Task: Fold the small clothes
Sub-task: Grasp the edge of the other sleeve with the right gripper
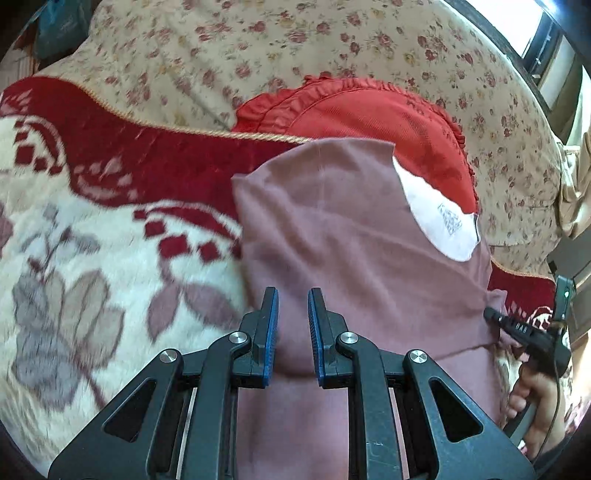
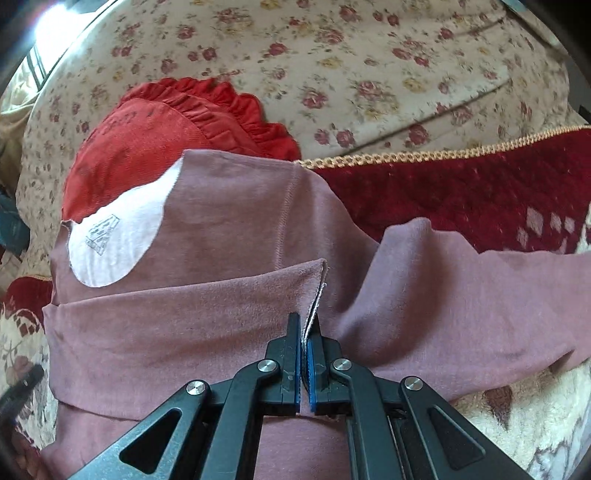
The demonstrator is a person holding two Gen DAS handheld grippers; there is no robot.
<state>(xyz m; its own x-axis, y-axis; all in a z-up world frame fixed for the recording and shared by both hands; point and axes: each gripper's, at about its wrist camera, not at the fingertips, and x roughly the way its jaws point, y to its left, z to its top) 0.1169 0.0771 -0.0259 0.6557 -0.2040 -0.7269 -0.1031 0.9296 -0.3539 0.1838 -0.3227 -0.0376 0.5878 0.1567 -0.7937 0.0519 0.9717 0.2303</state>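
A dusty-pink long-sleeved top [image 1: 343, 221] lies on a blanket, its white inner neck patch [image 1: 436, 218] facing up. My left gripper [image 1: 291, 295] is open just above the top's middle, with nothing between its blue pads. My right gripper [image 2: 306, 321] is shut on the cuff edge of a pink sleeve [image 2: 184, 317], which is folded across the top's body [image 2: 229, 206]. The right gripper also shows at the right edge of the left wrist view [image 1: 491, 314], pinching that cloth. The other sleeve [image 2: 480, 280] stretches out to the right.
A red frilled cushion [image 1: 369, 110] lies just beyond the top's neck. Under everything is a cream and dark red floral blanket [image 1: 92, 240] with a gold braid edge [image 2: 443, 153], and behind it a beige flowered cover [image 2: 369, 55]. A window [image 1: 546, 33] is at the far right.
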